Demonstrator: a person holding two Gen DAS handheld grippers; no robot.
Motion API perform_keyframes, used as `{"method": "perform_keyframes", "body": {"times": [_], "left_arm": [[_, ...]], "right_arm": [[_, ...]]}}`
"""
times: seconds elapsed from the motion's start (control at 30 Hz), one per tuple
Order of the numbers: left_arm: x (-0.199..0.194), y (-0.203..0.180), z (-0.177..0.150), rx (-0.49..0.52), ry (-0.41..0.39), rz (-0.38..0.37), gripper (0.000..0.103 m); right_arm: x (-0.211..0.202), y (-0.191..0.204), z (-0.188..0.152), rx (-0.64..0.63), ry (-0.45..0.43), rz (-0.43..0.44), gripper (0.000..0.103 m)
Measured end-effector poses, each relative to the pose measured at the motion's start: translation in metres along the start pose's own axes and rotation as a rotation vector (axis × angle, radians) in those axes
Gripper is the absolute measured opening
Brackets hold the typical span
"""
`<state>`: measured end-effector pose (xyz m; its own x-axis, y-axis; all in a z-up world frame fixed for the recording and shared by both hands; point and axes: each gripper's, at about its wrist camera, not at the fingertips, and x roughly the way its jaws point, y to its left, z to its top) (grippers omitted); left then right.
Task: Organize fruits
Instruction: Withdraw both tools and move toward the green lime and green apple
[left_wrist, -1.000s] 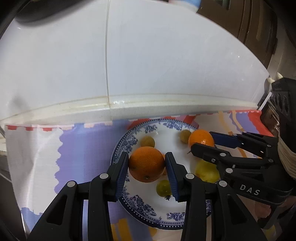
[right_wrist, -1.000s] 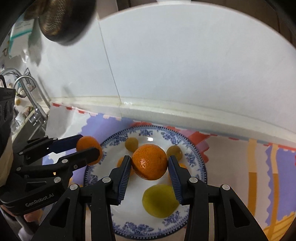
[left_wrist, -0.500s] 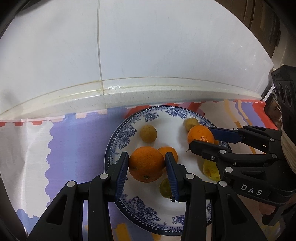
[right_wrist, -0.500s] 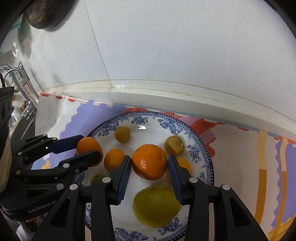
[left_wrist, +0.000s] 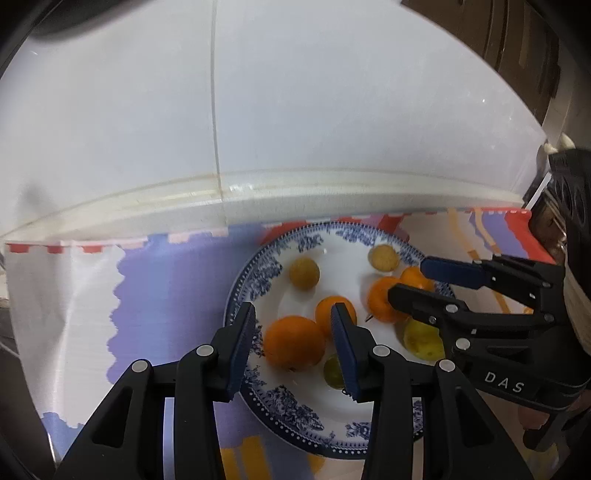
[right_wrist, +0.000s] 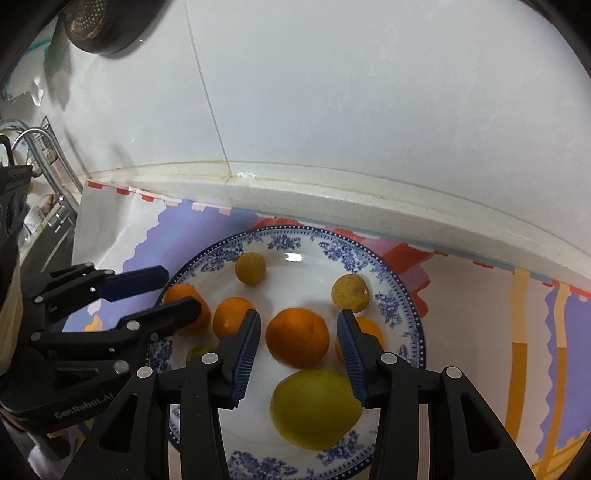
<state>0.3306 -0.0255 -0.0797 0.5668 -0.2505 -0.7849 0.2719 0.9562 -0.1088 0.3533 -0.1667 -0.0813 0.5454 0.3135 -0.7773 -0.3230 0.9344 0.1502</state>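
Observation:
A blue-and-white plate (left_wrist: 291, 410) (right_wrist: 388, 295) holds several fruits. My left gripper (left_wrist: 295, 343) is open, its fingers apart on either side of an orange (left_wrist: 293, 345) that rests on the plate. My right gripper (right_wrist: 299, 347) is open around another orange (right_wrist: 297, 338), also resting on the plate. A large yellow-green fruit (right_wrist: 314, 410) lies just below it. Smaller oranges (right_wrist: 232, 317) and small yellow fruits (right_wrist: 250, 268) (right_wrist: 349, 292) lie around. Each gripper shows in the other's view (left_wrist: 424, 280) (right_wrist: 162, 291).
The plate sits on a purple, white and orange patterned cloth (left_wrist: 166, 295) against a white tiled wall (right_wrist: 369, 110) with a raised ledge (left_wrist: 295, 199). A faucet (right_wrist: 33, 147) and sink area are at the far left of the right wrist view.
Both grippers lowered their oranges onto the plate and opened; each orange now sits free between the spread fingers.

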Motion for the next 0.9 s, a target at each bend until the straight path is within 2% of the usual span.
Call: {"method": "perform_keyframes", "body": {"times": [0.23, 0.33, 0.57, 0.63, 0.7, 0.9], "left_arm": [[-0.042, -0.01, -0.005, 0.004, -0.1, 0.029, 0.049], [-0.059, -0.016, -0.008, 0.001, -0.135, 0.046, 0.051], [-0.105, -0.023, -0.024, -0.023, -0.228, 0.087, 0.065], [-0.118, -0.024, -0.03, -0.032, -0.255, 0.107, 0.068], [-0.128, -0.024, -0.036, -0.046, -0.271, 0.132, 0.069], [-0.15, -0.024, -0.059, -0.096, -0.315, 0.225, 0.077]], "right_arm": [[-0.041, 0.011, -0.009, -0.021, -0.099, -0.052, 0.045], [-0.061, 0.013, -0.014, -0.02, -0.146, -0.077, 0.052], [-0.106, 0.016, -0.028, 0.011, -0.229, -0.124, 0.053], [-0.118, 0.017, -0.034, 0.023, -0.259, -0.15, 0.064], [-0.13, 0.02, -0.04, 0.032, -0.29, -0.192, 0.069], [-0.155, 0.022, -0.063, 0.094, -0.369, -0.322, 0.079]]}}
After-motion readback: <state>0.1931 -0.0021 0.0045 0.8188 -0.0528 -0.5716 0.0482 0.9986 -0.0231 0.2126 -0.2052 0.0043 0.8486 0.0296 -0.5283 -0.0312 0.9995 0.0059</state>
